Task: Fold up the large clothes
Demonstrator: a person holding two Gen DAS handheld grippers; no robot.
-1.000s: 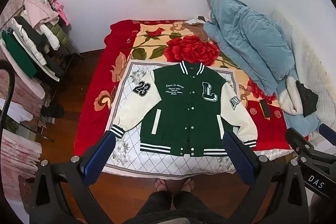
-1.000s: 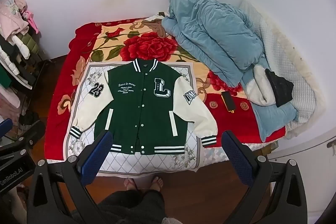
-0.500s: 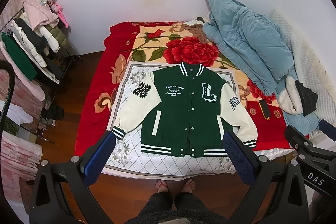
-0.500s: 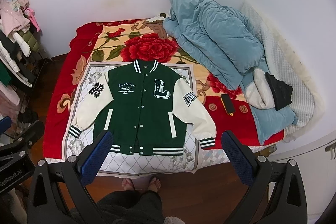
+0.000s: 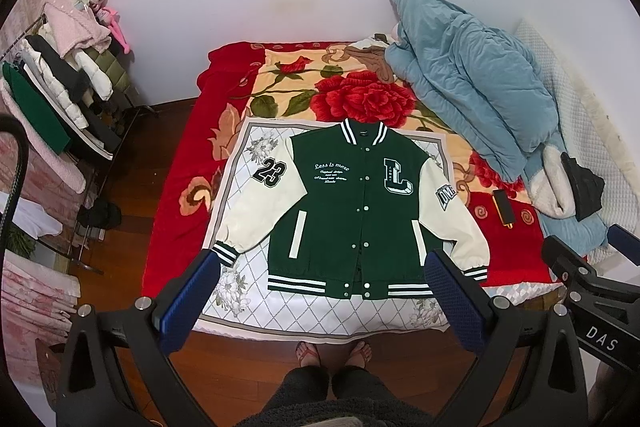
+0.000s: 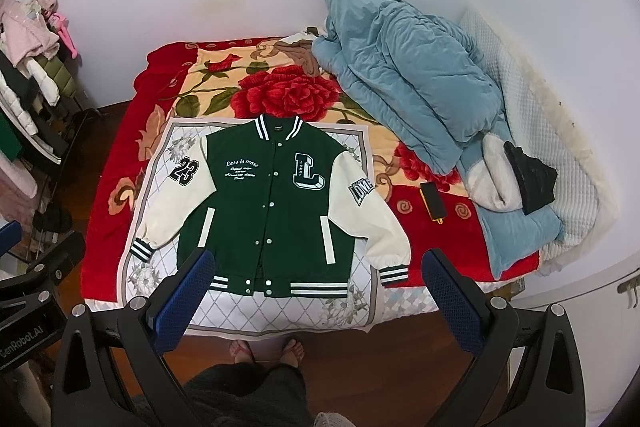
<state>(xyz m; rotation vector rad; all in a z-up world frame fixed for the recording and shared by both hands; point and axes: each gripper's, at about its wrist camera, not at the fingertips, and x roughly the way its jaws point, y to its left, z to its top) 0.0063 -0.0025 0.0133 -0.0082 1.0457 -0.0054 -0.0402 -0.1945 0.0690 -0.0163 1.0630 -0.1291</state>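
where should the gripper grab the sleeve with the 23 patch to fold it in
Take the striped cuff of that sleeve with the left gripper, coming from the foot of the bed. The cuff is the sleeve's free, thick end and lies flat beside the jacket hem.

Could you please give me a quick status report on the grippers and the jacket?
Left gripper open, right gripper open, both above the bed edge, holding nothing. Green varsity jacket flat, front up, buttoned, sleeves spread, unfolded. Blue duvet and black phone beside it, clear of the jacket.

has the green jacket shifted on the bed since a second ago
No. The green jacket lies flat on the white quilted cloth, collar at the red rose as before; only the cameras drifted slightly.
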